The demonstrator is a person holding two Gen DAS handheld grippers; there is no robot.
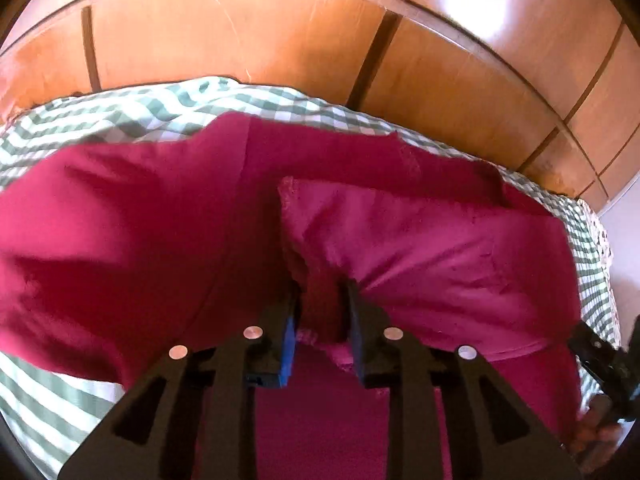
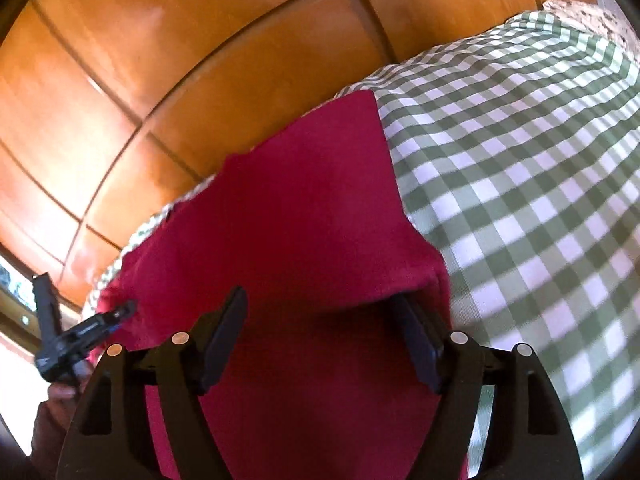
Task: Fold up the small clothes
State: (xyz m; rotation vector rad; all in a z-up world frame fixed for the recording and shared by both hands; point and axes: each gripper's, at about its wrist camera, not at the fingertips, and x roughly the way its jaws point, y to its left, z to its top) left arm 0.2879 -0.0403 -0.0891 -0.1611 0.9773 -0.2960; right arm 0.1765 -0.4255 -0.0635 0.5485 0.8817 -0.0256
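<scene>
The red garment (image 1: 140, 240) is spread on the checked cloth (image 2: 540, 160). A bunched fold is clamped by the left gripper (image 1: 322, 312); the right gripper (image 2: 320, 320) is held apart over the garment's right edge. If lifted one-sided, the fold could be skewed.

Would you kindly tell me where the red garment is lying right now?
The red garment lies on the green checked sheet before the wooden panelling, a bunched fold pinched in the left gripper.
</scene>
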